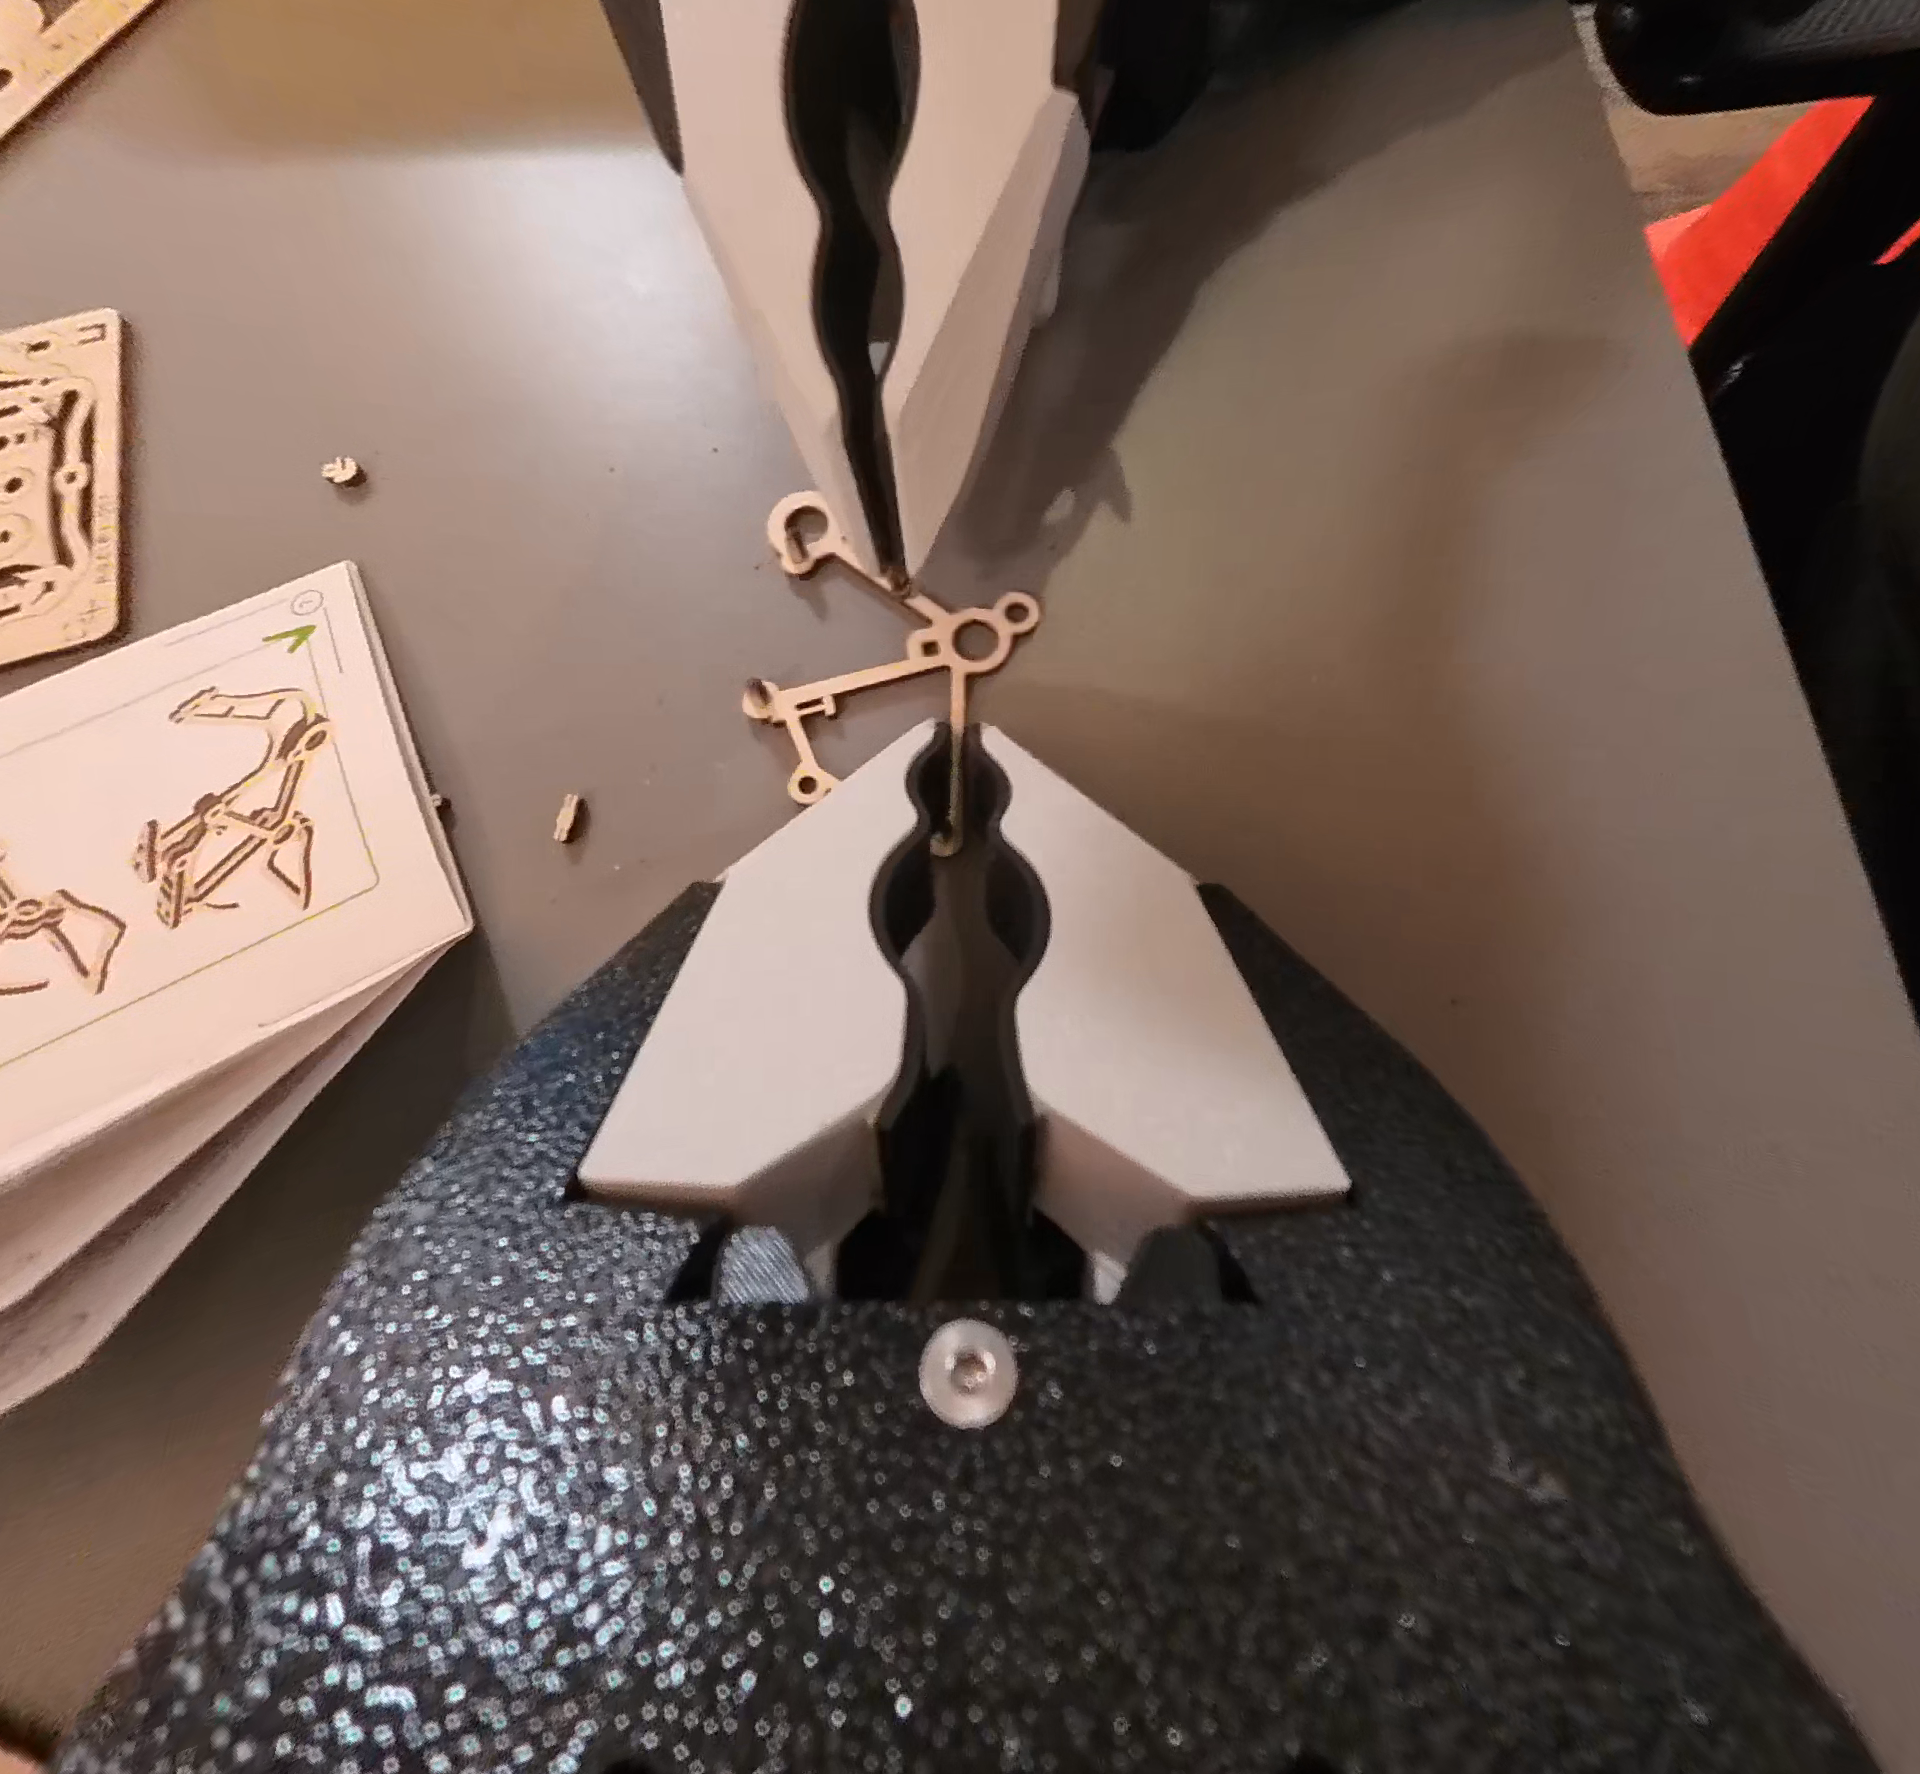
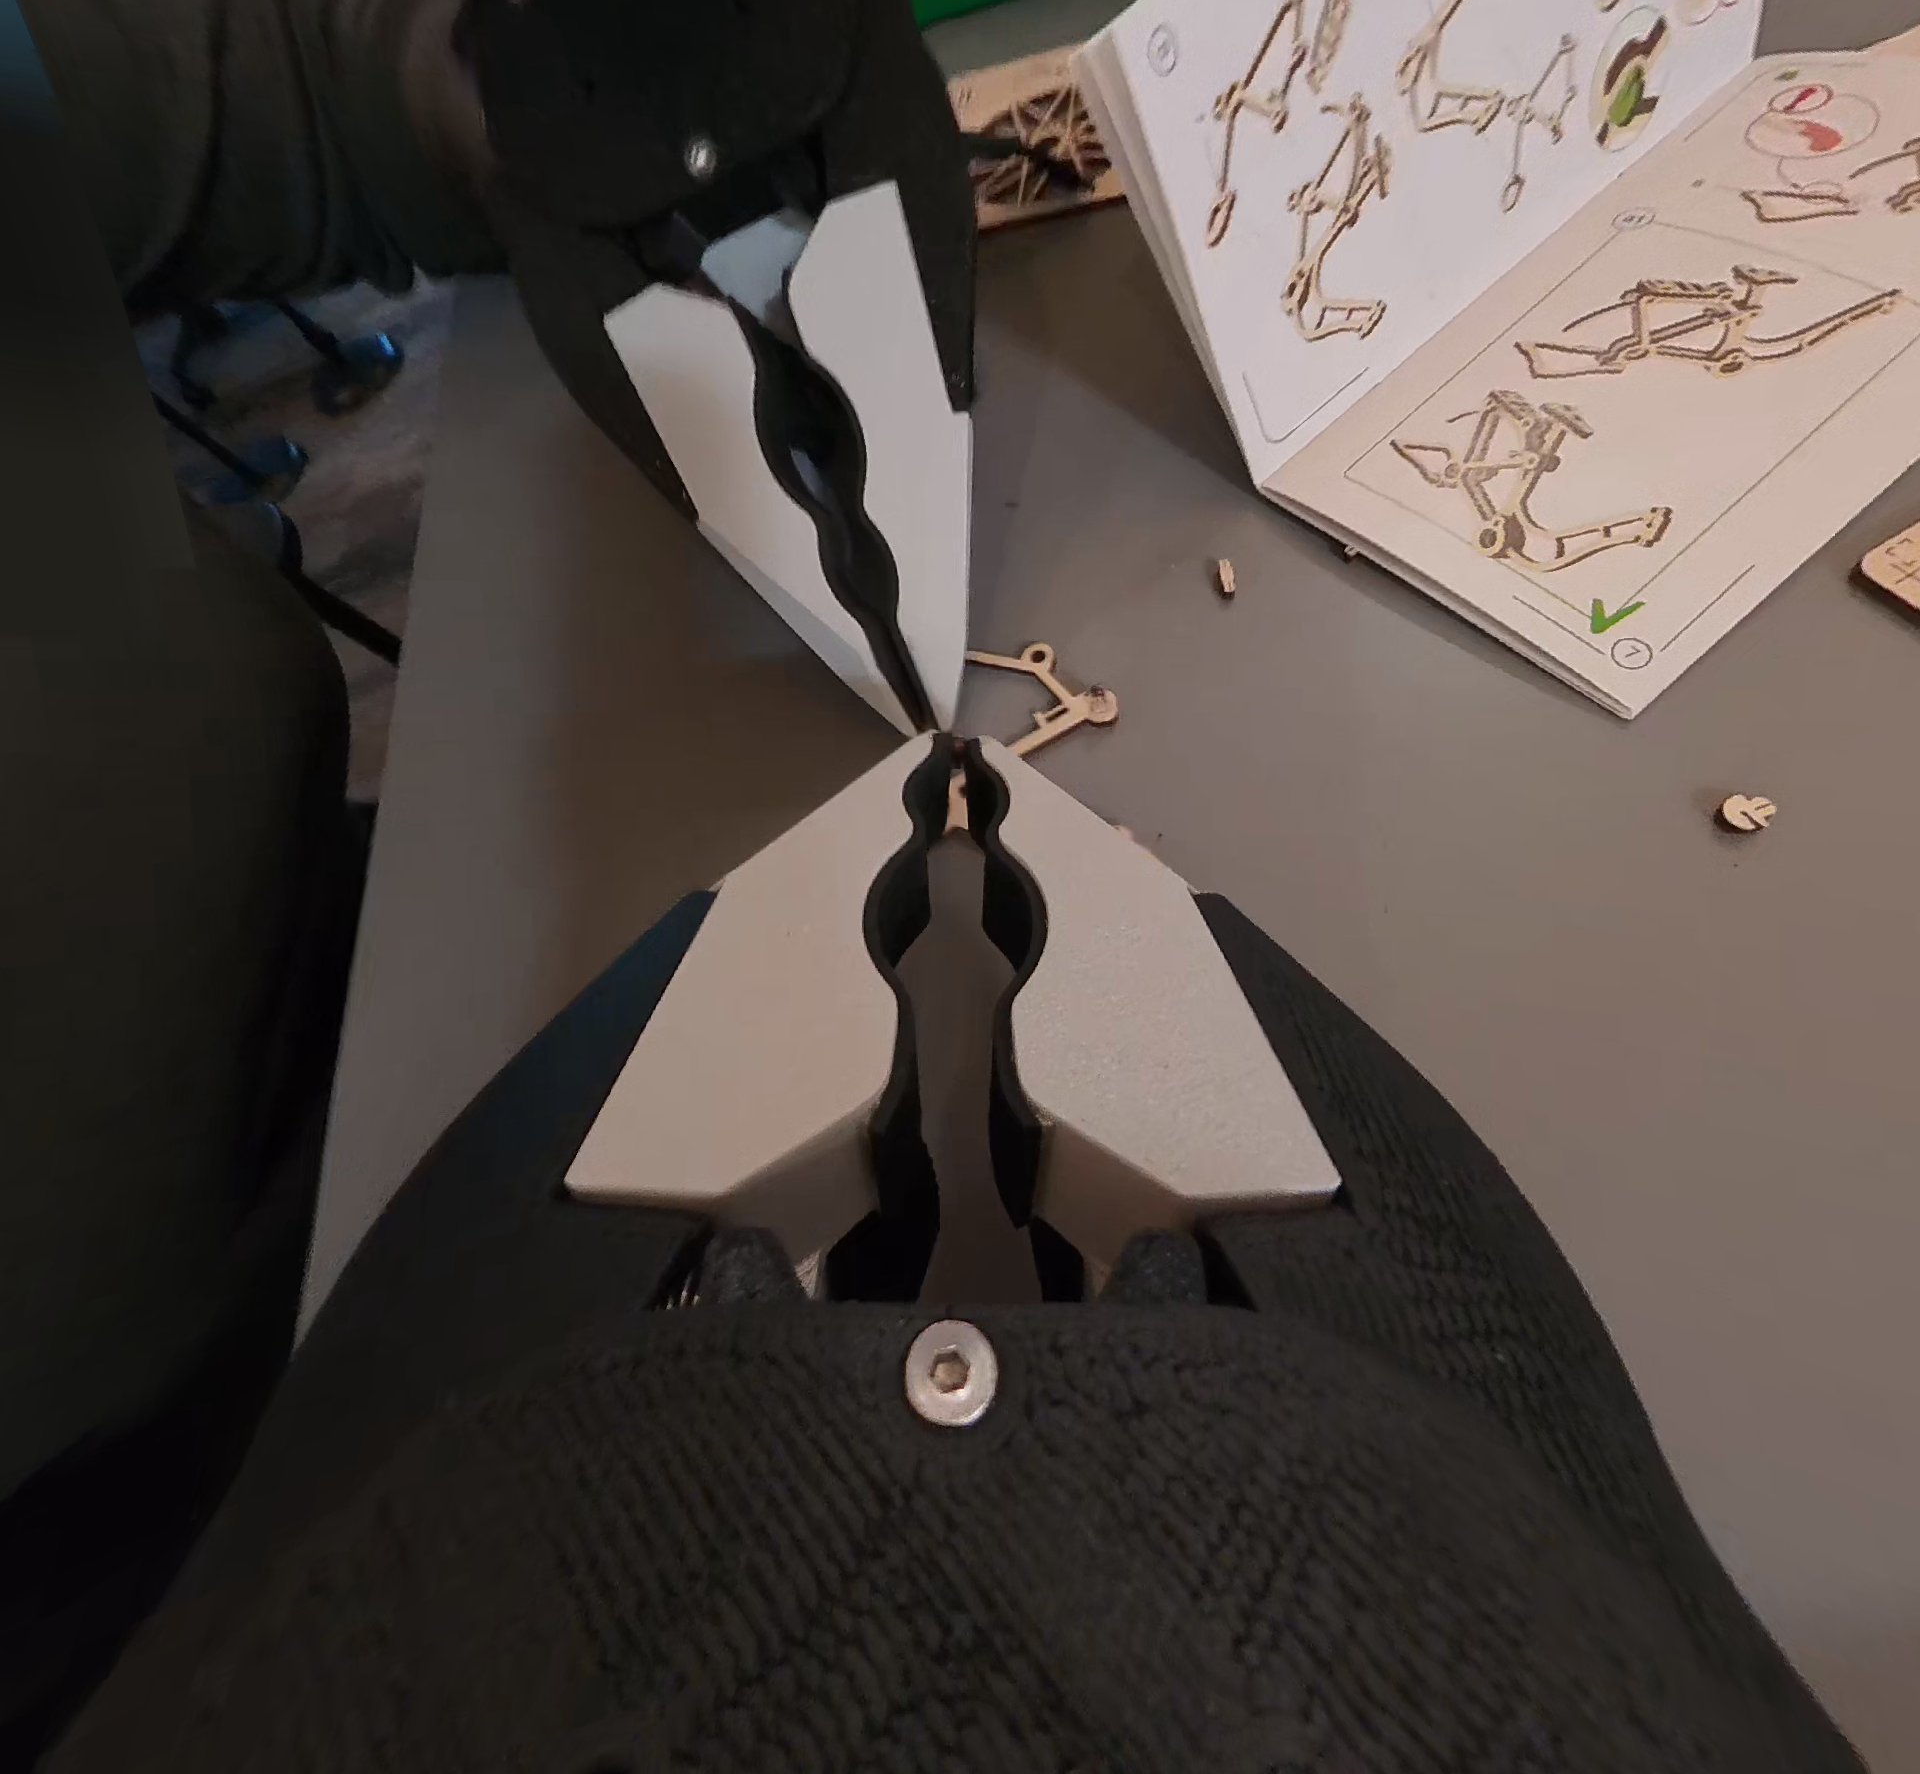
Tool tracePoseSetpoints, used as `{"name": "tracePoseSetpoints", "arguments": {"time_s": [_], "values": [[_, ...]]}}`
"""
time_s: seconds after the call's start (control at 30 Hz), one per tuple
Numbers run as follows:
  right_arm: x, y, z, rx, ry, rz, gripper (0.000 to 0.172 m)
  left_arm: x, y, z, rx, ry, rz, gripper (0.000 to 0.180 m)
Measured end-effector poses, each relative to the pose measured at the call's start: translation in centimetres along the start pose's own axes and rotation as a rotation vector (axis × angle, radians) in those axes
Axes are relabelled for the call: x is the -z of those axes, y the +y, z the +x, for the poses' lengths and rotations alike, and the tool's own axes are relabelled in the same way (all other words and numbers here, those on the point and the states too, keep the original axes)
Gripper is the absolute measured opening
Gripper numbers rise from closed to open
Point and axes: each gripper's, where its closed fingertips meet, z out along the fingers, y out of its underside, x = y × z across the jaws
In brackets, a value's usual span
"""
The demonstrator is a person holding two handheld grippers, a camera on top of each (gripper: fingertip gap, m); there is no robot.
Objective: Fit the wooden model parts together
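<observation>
**Me:** Wooden laser-cut lattice frame (image 1: 940,654) hangs just above the grey table (image 1: 1351,685), beside the instruction booklet (image 1: 208,841). My left gripper (image 1: 954,737) and right gripper (image 1: 896,571) each pinch a strut.

**Reply:** Careful, twist those hands apart and that thin strut could snap.

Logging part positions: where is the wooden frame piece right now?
In the left wrist view, the frame piece sits mid-frame over the grey table, pinched between both grippers' tips, right of the booklet.

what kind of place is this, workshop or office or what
Probably an office or hobby desk set up for model building: a plain grey table, an open picture instruction booklet, laser-cut wooden sheets, and what looks like a wheeled chair base beyond the table edge.
</observation>
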Motion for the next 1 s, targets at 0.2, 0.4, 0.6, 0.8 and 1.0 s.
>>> {"name": "tracePoseSetpoints", "arguments": {"time_s": [0.2, 0.4, 0.6, 0.8, 1.0], "values": [[-0.2, 0.8, -0.9, 0.123, -0.015, -0.060, 0.000, 0.2, -0.2, 0.5, -0.049, 0.048, 0.039, 0.000], [-0.7, 1.4, -1.0, 0.171, -0.017, -0.090, 0.000, 0.2, -0.3, 0.6, -0.054, 0.057, 0.048, 0.000], [-0.8, 1.6, -0.8, 0.198, -0.002, -0.102, 0.001, 0.2, -0.3, 0.6, -0.057, 0.053, 0.048, 0.000], [-0.8, 1.6, -0.8, 0.239, 0.018, -0.110, 0.001, 0.2, -0.3, 0.6, -0.062, 0.050, 0.050, 0.000], [-0.9, 1.5, -0.7, 0.281, 0.043, -0.113, 0.001, 0.2, -0.3, 0.6, -0.049, 0.053, 0.047, 0.000]]}}
